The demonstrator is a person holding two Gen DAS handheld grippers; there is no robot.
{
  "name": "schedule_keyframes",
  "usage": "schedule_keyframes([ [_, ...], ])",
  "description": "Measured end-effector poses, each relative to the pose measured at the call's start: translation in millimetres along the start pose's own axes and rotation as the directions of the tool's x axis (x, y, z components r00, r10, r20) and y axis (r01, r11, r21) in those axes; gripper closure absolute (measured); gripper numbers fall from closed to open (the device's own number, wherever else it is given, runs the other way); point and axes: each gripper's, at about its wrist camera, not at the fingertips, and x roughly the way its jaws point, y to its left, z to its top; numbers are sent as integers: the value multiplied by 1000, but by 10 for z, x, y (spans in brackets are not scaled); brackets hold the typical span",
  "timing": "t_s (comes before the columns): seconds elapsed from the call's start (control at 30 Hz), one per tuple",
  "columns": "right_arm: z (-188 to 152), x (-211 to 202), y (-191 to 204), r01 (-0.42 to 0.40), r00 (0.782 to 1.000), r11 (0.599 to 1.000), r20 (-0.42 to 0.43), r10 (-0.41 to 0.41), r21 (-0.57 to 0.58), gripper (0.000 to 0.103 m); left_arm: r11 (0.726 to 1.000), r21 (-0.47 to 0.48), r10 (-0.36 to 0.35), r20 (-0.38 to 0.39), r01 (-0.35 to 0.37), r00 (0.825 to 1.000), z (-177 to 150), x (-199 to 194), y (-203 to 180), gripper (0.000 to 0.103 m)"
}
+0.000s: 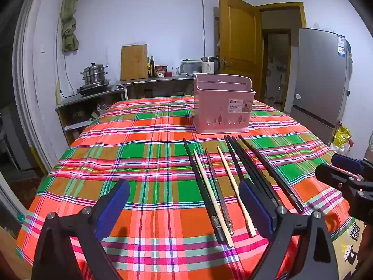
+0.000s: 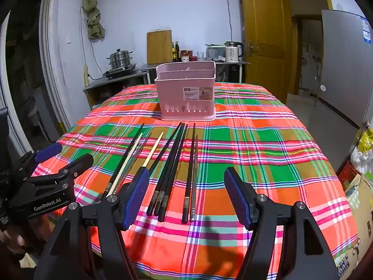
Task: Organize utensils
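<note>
A pink utensil basket [image 1: 222, 103] [image 2: 186, 93] stands upright on the plaid tablecloth, far side. Several chopsticks lie side by side in front of it: black ones [image 1: 254, 170] [image 2: 171, 165], pale wooden ones [image 1: 234, 186] [image 2: 152, 149] and grey metal ones [image 1: 215, 182] [image 2: 194, 175]. My left gripper [image 1: 184, 200] is open and empty, hovering near the table's front edge, left of the chopstick row. My right gripper [image 2: 186, 191] is open and empty, hovering over the near ends of the black chopsticks. Each gripper shows at the edge of the other's view.
The table with the plaid cloth [image 1: 139, 163] [image 2: 256, 151] fills the foreground. Behind it are a counter with a steel steamer pot [image 1: 94, 74], a cutting board [image 1: 134, 61], bottles and a kettle [image 2: 233, 51]. A fridge [image 1: 319, 81] stands right, by a wooden door.
</note>
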Motion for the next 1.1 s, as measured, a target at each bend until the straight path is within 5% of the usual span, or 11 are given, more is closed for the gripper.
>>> schedule_keyframes([
  [1.1,3,-8,-1,-2,1000,1000,7,2,-2,36,1000,3,-2,0,2,1000,4,-12,-8,8],
])
